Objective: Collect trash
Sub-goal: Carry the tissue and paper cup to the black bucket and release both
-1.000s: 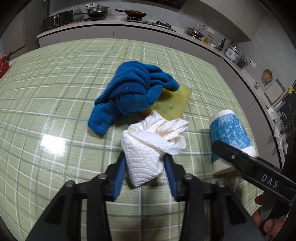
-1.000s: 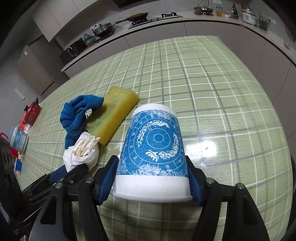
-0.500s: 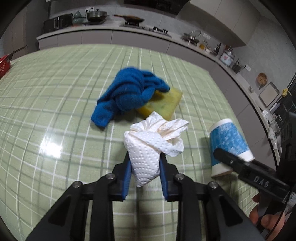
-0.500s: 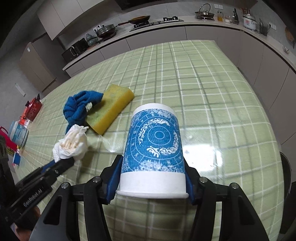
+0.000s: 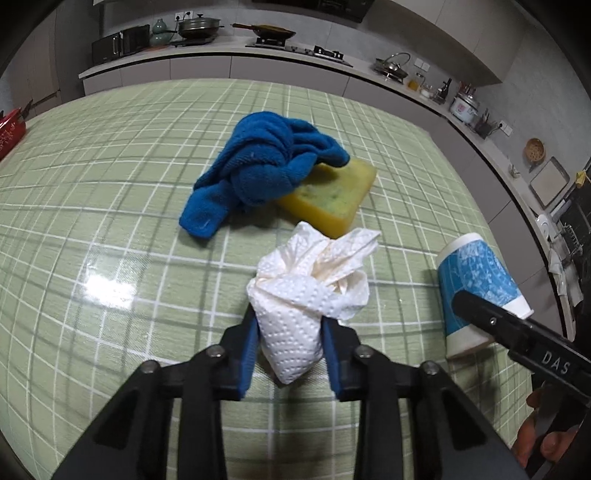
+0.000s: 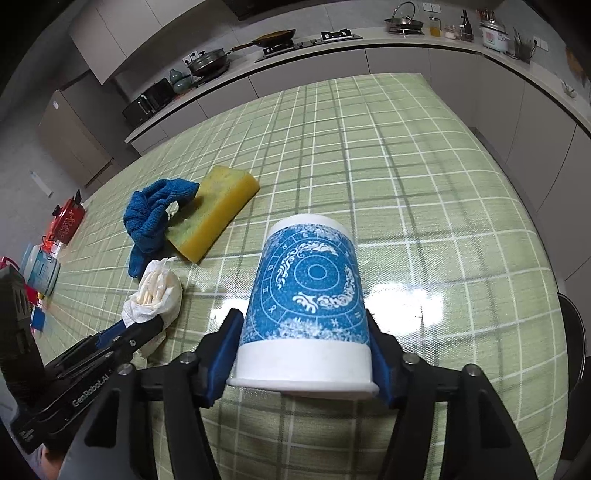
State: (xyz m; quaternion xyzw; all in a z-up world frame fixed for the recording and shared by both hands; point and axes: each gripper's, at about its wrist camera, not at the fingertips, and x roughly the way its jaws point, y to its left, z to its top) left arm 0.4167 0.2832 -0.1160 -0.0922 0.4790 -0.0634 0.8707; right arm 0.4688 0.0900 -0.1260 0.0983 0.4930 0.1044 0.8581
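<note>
Left gripper [image 5: 290,350] clamped on a crumpled white paper towel [image 5: 310,291], blue pads [image 5: 248,354] pressed into its lower end after a recent closing of the jaws, wad bulging out above the fingertips. Right gripper [image 6: 304,356] clamped on a blue-and-white paper cup [image 6: 308,306], jaws likewise just drawn in, pads against both sides near the white rim; cup turned rim-toward-camera, closed base pointing away. Both over the green checked tablecloth [image 6: 424,177]; whether either piece of trash touches the cloth or hangs just above it, hard to tell through the fisheye. Taking the yellow sponge [image 5: 328,194] as landmark: paper towel just in front of it, nearer the camera in the left wrist view; cup well off to its right and nearer; blue cloth [image 5: 258,170] bunched against its left side and draped over its far corner. Far beyond the sponge, a kitchen counter [image 5: 207,55] with a lidded wok [image 5: 199,27] and a frying pan [image 5: 271,33]. Part of a hand [image 5: 546,439] visible behind the right gripper at the lower right edge.
</note>
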